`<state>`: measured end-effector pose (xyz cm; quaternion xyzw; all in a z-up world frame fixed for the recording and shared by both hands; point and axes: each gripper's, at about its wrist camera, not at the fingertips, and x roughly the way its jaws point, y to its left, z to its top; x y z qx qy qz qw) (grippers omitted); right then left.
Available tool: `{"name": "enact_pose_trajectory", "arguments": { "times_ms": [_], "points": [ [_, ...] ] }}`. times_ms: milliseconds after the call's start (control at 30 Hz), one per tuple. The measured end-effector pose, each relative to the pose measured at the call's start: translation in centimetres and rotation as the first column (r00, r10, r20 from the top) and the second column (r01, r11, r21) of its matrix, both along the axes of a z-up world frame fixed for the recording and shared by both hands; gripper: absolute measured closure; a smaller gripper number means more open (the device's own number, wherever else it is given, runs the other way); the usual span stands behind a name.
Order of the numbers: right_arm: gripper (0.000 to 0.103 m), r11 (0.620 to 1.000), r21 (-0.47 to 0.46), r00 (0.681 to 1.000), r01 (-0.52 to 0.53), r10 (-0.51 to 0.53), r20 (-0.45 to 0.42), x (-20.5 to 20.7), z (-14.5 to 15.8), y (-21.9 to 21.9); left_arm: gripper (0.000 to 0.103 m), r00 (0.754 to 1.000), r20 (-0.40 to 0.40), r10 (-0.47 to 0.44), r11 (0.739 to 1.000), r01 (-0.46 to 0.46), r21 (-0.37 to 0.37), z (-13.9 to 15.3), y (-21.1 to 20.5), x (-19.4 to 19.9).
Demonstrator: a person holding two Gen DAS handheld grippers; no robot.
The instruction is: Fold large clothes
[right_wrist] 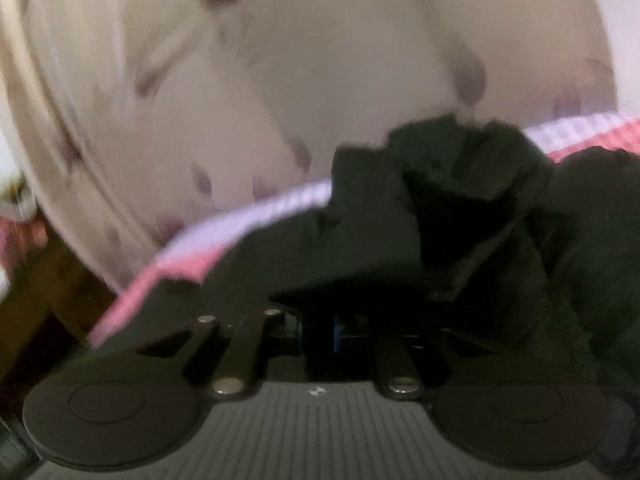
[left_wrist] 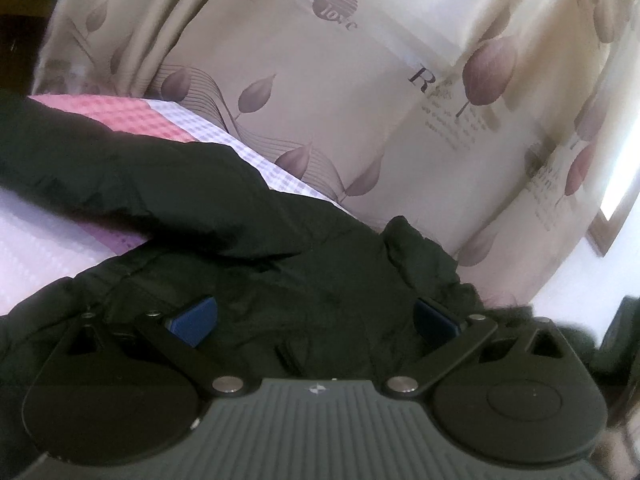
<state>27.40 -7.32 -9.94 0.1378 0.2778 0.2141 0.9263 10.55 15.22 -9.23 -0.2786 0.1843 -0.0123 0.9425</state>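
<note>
Black coat (left_wrist: 240, 240) spread on the checked bed (left_wrist: 48, 248). Left gripper (left_wrist: 316, 320), fingers (left_wrist: 196, 320) wide apart, rests on the coat, gripping nothing. Right gripper (right_wrist: 320, 332), fingers nearly together, pinches a coat fold (right_wrist: 400, 220) raised ahead of it.

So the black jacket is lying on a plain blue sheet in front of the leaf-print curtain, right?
Not plain blue. The left wrist view shows the black jacket on a pink and white checked sheet, in front of the leaf-print curtain.
</note>
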Motion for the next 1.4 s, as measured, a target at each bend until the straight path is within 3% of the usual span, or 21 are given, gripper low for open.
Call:
{"name": "enact_pose_trajectory", "arguments": {
  "times_ms": [67,200,300,367,633,933,1000,1067,1100,1200,1300,1400],
  "points": [
    [0.081,0.993,-0.107,0.999,-0.043,0.045,0.013,-1.4,-0.5,-0.3,0.000,1.000,0.003,0.001,1.000,-0.001,-0.006,-0.1,0.1,-0.1],
    [0.015,0.949,-0.286,0.982,-0.130,0.164,0.099,-2.9,-1.1,2.7,0.000,1.000,0.006,0.006,1.000,-0.005,-0.014,-0.1,0.2,-0.1],
    [0.011,0.877,-0.451,0.951,-0.164,0.262,0.163,-5.3,-1.2,5.3,0.000,1.000,0.007,0.011,1.000,-0.010,-0.017,-0.1,0.3,-0.2],
    [0.011,0.843,-0.509,0.939,-0.173,0.297,0.172,-6.2,-1.3,6.1,0.000,1.000,0.006,0.013,1.000,-0.013,-0.018,-0.1,0.2,-0.2],
    [0.007,0.859,-0.458,0.936,-0.228,0.323,0.139,-4.7,-1.6,5.9,0.000,1.000,0.004,0.017,1.000,-0.017,-0.026,-0.2,0.5,-0.3],
    [0.006,0.877,-0.416,0.937,-0.239,0.321,0.139,-4.5,-1.9,5.4,0.000,1.000,0.002,0.018,0.999,-0.018,-0.028,-0.3,0.6,-0.3],
    [0.007,0.913,-0.343,0.941,-0.219,0.291,0.173,-4.6,-1.6,4.2,0.000,1.000,0.001,0.017,0.999,-0.017,-0.028,-0.3,0.6,-0.3],
    [0.007,0.954,-0.213,0.949,-0.209,0.250,0.192,-4.5,-1.1,2.3,0.000,1.000,0.002,0.017,0.999,-0.017,-0.028,-0.3,0.6,-0.3],
    [0.014,0.971,-0.136,0.958,-0.198,0.220,0.183,-4.2,-0.8,1.3,0.000,1.000,0.001,0.017,0.999,-0.017,-0.028,-0.3,0.6,-0.3],
    [0.054,0.989,-0.056,0.986,-0.134,0.138,0.094,-2.3,0.3,0.4,0.000,1.000,0.002,0.017,0.999,-0.017,-0.029,-0.3,0.6,-0.3],
    [0.065,0.996,-0.038,0.993,-0.083,0.086,0.085,-0.6,1.5,1.2,0.000,1.000,0.003,0.018,0.999,-0.018,-0.032,-0.3,0.6,-0.3],
    [0.074,0.989,-0.126,0.994,-0.076,0.085,0.065,1.4,1.4,3.6,0.000,1.000,0.001,0.020,0.999,-0.020,-0.031,-0.4,0.6,-0.2]
  ]
}}
